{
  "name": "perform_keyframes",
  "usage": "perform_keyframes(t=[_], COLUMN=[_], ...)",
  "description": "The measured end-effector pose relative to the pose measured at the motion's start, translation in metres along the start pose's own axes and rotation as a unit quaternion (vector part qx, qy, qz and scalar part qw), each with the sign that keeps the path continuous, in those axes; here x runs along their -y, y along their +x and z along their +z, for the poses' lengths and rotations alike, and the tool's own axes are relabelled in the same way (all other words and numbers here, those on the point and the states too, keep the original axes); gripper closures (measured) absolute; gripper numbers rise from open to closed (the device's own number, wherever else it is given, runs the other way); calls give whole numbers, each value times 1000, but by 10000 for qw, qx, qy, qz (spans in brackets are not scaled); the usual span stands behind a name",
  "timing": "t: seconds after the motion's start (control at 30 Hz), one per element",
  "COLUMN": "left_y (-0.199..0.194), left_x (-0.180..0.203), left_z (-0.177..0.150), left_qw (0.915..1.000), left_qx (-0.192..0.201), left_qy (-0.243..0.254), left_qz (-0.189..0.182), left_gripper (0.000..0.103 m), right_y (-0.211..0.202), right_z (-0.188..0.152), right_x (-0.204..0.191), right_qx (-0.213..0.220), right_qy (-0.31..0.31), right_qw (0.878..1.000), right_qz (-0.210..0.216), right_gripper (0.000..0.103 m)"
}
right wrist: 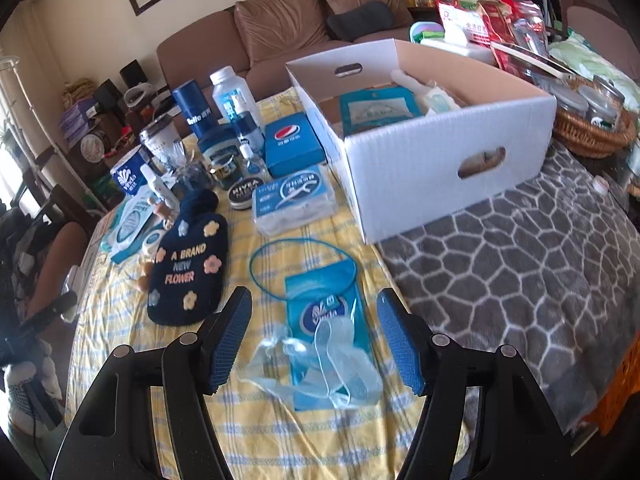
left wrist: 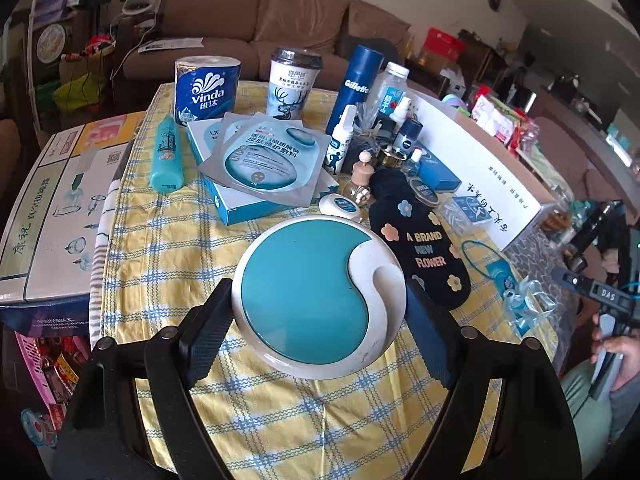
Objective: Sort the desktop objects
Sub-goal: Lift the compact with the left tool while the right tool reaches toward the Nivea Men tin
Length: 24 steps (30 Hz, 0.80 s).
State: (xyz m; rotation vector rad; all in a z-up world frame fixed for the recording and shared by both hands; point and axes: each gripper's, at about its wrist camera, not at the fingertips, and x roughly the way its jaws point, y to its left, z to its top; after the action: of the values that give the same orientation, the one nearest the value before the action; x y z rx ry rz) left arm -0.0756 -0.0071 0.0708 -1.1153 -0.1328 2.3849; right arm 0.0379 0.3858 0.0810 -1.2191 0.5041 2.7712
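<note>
My left gripper [left wrist: 320,320] is shut on a round white and teal case [left wrist: 316,296], held tilted just above the yellow checked tablecloth [left wrist: 168,248]. My right gripper [right wrist: 314,344] is open and empty, its fingers on either side of a blue Vinda wipes pack [right wrist: 324,316] with a clear plastic wrapper [right wrist: 320,364] over its near end. A white cardboard box [right wrist: 432,156] stands at the right with several items inside. A dark flowered pouch [right wrist: 188,264] lies left of the right gripper and also shows in the left wrist view [left wrist: 420,240].
The table's far half is crowded: a Vinda tissue roll [left wrist: 206,90], a cup [left wrist: 294,82], a Gillette can [left wrist: 354,88], face mask packs [left wrist: 264,156], a teal tube [left wrist: 168,156], small bottles, a Nivea tin [right wrist: 244,194], a floss pick box [right wrist: 294,198]. A grey patterned blanket [right wrist: 520,272] lies right.
</note>
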Motion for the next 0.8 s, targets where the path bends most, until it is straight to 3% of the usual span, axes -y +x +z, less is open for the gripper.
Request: perform_keyframes(t=[0.17,0.47,0.6,0.8], left_y=[0,3,6,9], left_x=[-1,-5,-5,-7], left_z=[-1,-3,-3,0], left_qw=[10000,9999,9999,9999], left_qx=[-9,-33,-40,-49], left_qy=[-9,27,59,37], left_qz=[28,96,129,133], left_gripper=[23,23,23,23], right_y=[5,49,79,89], right_z=[-18,18,23,47], right_x=[-19,-56,-68,-76], right_qx=[-158,-354,-583,-420], right_qy=[-398,-1072,-1392,-1437], right_qw=[9990,9935,9885,9886], right_qz=[-150,136,62,161], right_gripper=[35,35,47,47])
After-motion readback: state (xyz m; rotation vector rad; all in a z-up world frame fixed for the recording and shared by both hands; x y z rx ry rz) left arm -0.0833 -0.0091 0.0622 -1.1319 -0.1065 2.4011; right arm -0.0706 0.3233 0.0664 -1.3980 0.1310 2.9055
